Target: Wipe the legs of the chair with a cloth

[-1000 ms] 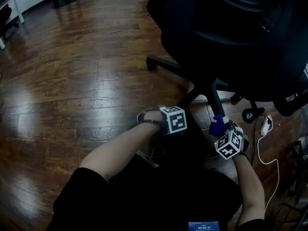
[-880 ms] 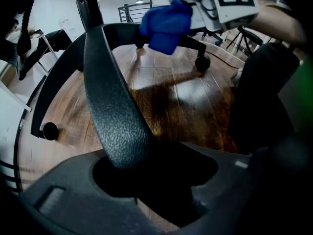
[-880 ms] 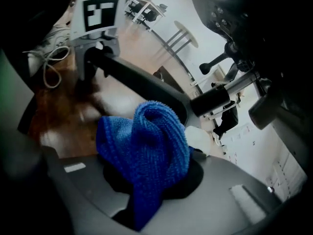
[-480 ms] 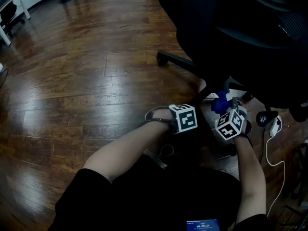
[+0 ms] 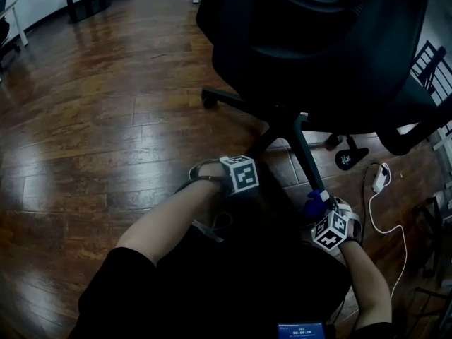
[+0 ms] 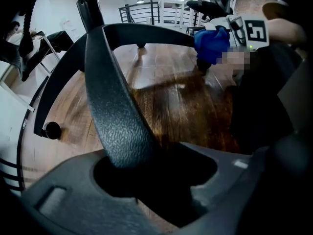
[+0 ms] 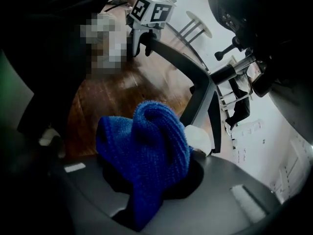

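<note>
The left gripper (image 6: 156, 177) is clasping one black chair leg (image 6: 112, 106) between its jaws. The right gripper (image 7: 151, 190), jaws clenched on the blue cloth (image 7: 146, 141), is holding it at the outer end of a second leg (image 5: 305, 157), just above the wooden floor (image 5: 106, 119).

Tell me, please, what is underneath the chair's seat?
Black legs spread over the wood floor, one ending in a caster. The left gripper clamps one leg; the right gripper holds a blue cloth at another. The seat covers the column and anything beyond.
</note>
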`<state>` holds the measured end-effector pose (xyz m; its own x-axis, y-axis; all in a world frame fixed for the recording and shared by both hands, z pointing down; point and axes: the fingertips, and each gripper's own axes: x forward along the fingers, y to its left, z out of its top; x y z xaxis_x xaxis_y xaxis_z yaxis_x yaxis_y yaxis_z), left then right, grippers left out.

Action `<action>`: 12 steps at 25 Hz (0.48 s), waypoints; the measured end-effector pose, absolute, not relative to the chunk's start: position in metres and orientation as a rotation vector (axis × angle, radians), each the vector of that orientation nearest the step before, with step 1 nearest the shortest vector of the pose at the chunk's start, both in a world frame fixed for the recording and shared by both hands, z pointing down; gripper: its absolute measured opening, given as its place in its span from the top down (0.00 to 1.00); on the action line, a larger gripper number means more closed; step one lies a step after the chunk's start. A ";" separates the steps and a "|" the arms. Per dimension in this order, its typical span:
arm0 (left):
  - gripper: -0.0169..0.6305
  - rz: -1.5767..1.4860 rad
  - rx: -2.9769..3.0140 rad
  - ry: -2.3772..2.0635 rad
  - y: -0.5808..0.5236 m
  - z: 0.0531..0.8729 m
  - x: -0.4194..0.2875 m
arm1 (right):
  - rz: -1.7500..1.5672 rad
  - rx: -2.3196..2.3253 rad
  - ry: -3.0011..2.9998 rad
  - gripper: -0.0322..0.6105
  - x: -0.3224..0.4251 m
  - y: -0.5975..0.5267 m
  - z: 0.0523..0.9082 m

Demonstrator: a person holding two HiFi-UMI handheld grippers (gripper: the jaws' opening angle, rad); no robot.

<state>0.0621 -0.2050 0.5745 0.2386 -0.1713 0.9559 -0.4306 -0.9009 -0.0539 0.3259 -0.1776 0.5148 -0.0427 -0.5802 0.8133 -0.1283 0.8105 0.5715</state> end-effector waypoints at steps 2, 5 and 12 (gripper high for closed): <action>0.60 1.722 2.291 -0.563 -0.205 0.574 0.064 | -0.388 0.584 -1.599 0.84 0.328 -0.178 0.514; 0.60 1.724 2.288 -0.555 -0.205 0.573 0.064 | -0.383 0.610 -1.624 0.84 0.314 -0.194 0.508; 0.60 1.760 2.263 -0.534 -0.204 0.572 0.064 | -0.488 0.736 -1.707 0.84 0.224 -0.297 0.473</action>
<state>0.0638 -0.2042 0.5723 0.2145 -0.1455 0.9658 -0.4155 -0.9085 -0.0446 0.2243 -0.2969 0.4730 -0.1468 -0.6958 0.7031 -0.2187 0.7160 0.6629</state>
